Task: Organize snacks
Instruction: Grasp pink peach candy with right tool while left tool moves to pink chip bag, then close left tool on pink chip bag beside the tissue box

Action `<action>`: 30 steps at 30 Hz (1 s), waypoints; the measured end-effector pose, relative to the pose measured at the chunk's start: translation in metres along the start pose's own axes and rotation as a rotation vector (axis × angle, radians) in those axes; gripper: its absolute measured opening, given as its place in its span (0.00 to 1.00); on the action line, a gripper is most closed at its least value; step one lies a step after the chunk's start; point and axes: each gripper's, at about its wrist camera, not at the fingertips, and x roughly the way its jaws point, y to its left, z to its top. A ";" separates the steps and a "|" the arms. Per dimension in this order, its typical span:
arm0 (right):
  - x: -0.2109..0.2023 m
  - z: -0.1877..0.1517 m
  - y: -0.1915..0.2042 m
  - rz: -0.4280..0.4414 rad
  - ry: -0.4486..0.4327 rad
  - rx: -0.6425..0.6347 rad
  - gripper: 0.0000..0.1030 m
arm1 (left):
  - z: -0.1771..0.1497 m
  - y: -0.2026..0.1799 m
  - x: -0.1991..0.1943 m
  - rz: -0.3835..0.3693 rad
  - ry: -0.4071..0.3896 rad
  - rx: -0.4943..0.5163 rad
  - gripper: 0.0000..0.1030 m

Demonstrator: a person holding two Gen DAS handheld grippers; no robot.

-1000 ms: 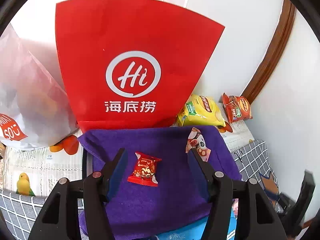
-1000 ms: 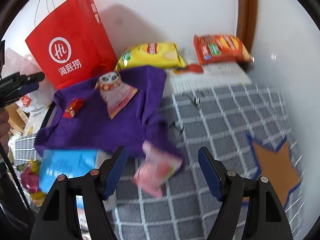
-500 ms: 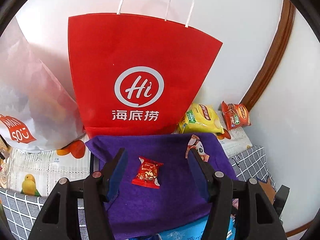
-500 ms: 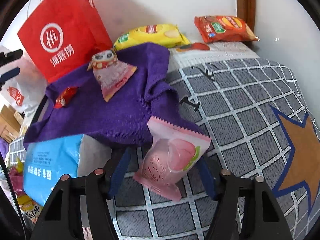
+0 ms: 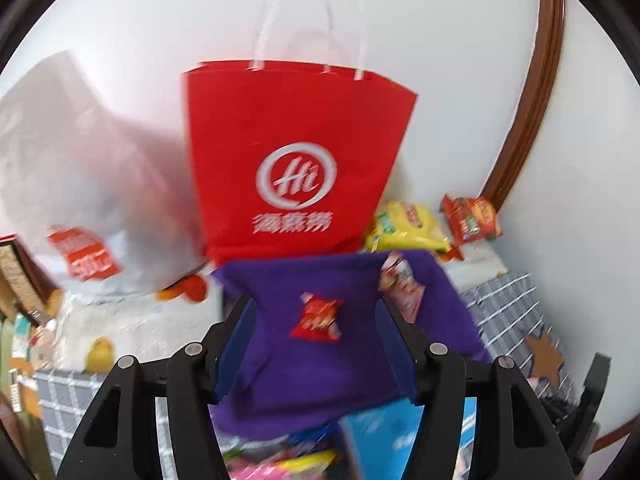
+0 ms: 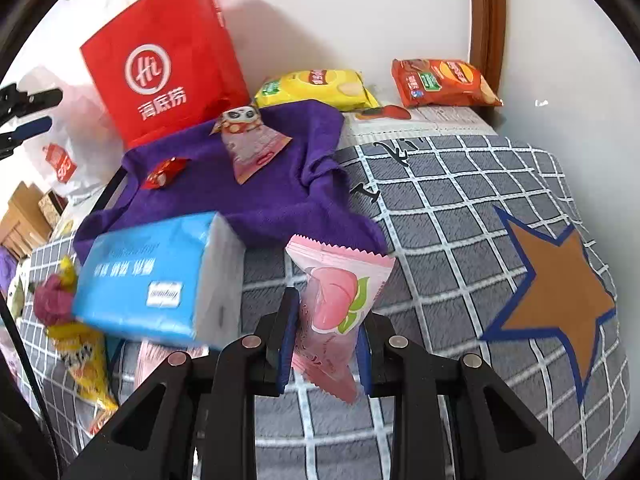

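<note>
The right gripper (image 6: 324, 344) is closing its jaws on a pink peach snack packet (image 6: 334, 304) above the checked bedspread (image 6: 440, 200), while the left gripper (image 5: 316, 344) hovers with jaws open and empty over a red snack packet (image 5: 318, 317) on the purple towel (image 5: 332, 364).

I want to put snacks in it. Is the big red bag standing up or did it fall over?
Standing up. The red bag sits on its base behind the purple cloth, white handles up. Whether its mouth is open, cannot tell.
</note>
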 end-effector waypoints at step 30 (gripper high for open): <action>-0.041 -0.066 0.035 0.040 -0.010 -0.065 0.26 | -0.173 0.025 0.021 0.000 0.277 -0.213 0.70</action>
